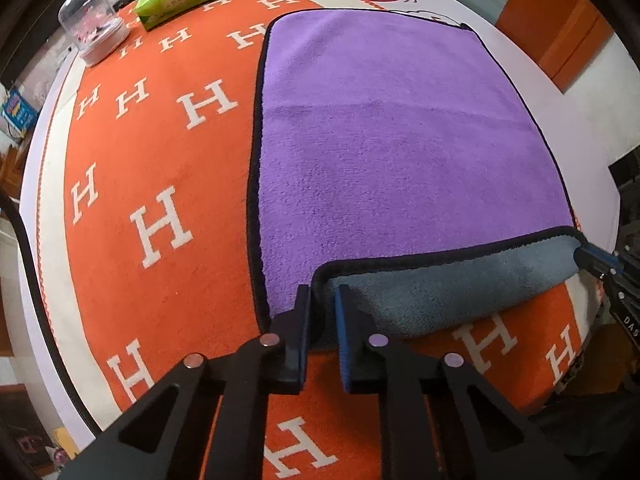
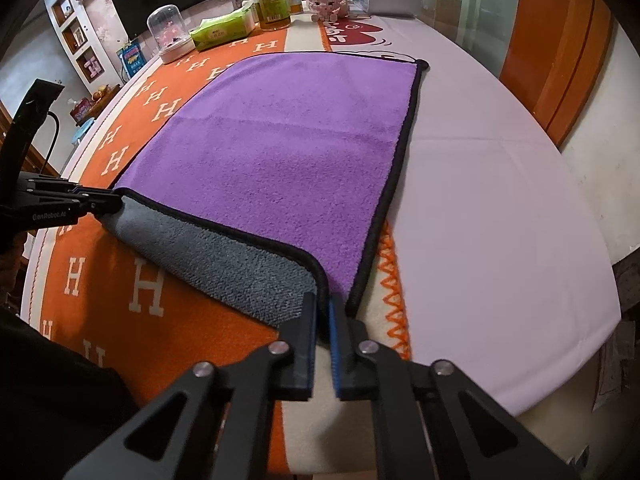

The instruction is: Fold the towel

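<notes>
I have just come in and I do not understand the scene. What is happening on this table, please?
A person is folding a purple towel with two handheld grippers. The left gripper and the right gripper each pinch one near corner. The near edge is lifted and turned over, so the grey underside shows. The rest lies flat on the orange blanket, and the fold is not yet finished.

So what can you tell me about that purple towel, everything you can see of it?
The towel is plush, microfibre-looking cloth, purple on top, grey underneath, bound all round in black piping. It lies mostly flat on the orange H-patterned cloth, with a faint crease across its middle. Its near edge is lifted and curled back, showing the grey side; the left gripper and right gripper each pinch one near corner between their fingers.
</notes>
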Demonstrator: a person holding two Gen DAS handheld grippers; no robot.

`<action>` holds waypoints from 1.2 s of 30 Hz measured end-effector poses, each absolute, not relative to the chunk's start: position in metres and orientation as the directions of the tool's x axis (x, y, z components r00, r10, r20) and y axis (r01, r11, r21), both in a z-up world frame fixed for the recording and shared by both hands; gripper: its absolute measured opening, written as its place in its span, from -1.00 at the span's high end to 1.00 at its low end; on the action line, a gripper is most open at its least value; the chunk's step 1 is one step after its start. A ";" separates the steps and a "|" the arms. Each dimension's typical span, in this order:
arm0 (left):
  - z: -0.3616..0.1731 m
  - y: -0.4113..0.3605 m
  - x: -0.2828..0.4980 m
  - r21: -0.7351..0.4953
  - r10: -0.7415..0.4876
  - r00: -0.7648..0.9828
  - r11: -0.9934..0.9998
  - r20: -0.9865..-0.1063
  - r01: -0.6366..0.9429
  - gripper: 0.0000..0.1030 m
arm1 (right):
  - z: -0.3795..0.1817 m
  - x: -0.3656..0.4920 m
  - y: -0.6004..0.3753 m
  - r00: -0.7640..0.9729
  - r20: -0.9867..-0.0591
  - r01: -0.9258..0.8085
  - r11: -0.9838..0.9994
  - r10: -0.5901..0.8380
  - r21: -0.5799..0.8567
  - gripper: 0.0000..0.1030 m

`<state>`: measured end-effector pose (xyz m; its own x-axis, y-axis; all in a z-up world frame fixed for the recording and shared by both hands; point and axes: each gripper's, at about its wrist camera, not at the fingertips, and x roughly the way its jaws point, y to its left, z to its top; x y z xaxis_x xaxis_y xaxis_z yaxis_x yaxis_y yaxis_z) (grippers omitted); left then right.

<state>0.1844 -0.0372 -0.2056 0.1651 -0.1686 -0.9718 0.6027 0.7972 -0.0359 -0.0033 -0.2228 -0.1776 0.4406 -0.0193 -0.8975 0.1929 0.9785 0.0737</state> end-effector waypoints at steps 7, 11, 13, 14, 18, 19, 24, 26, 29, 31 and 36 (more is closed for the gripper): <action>-0.203 -0.033 0.186 -0.033 -0.164 0.172 0.811 -0.971 0.584 0.90 | -0.177 -0.002 -0.223 0.437 -0.900 0.176 0.982 -0.016 0.068 0.92; -0.201 -0.027 0.188 -0.038 -0.167 0.175 0.818 -0.970 0.573 0.91 | -0.173 -0.003 -0.224 0.447 -0.895 0.164 0.984 -0.013 0.068 0.92; -0.198 -0.025 0.187 -0.043 -0.171 0.176 0.824 -0.969 0.565 0.92 | -0.171 -0.004 -0.224 0.453 -0.892 0.158 0.985 -0.010 0.069 0.92; -0.197 -0.024 0.187 -0.045 -0.172 0.177 0.829 -0.969 0.557 0.92 | -0.169 -0.004 -0.224 0.458 -0.889 0.154 0.986 -0.008 0.070 0.92; -0.188 -0.023 0.186 -0.040 -0.173 0.195 0.838 -0.965 0.545 0.92 | -0.162 -0.004 -0.226 0.481 -0.877 0.137 0.988 -0.001 0.074 0.92; -0.186 -0.023 0.188 -0.040 -0.175 0.198 0.838 -0.965 0.544 0.92 | -0.159 -0.004 -0.226 0.486 -0.874 0.132 0.989 0.000 0.074 0.92; -0.164 -0.024 0.185 -0.024 -0.181 0.248 0.850 -0.952 0.526 0.92 | -0.147 -0.002 -0.229 0.518 -0.855 0.105 0.992 0.006 0.071 0.92; -0.153 -0.026 0.186 -0.026 -0.189 0.266 0.856 -0.945 0.516 0.92 | -0.141 -0.001 -0.231 0.534 -0.845 0.090 0.994 0.010 0.069 0.92; -0.138 -0.028 0.186 -0.010 -0.193 0.306 0.859 -0.932 0.511 0.92 | -0.131 0.002 -0.234 0.557 -0.830 0.072 0.996 0.010 0.060 0.92; -0.126 -0.030 0.186 0.002 -0.197 0.338 0.861 -0.920 0.509 0.92 | -0.122 0.005 -0.238 0.579 -0.815 0.062 0.997 0.008 0.054 0.92; -0.095 -0.040 0.194 0.023 -0.214 0.415 0.868 -0.885 0.496 0.92 | -0.105 0.014 -0.247 0.622 -0.783 0.055 0.998 -0.001 0.042 0.92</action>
<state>0.1943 -0.0403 -0.0946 0.4147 -0.2137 -0.8845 0.4956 0.8682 0.0225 0.0135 -0.2467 -0.1049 0.6221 -0.0011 -0.7829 0.0552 0.9976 0.0425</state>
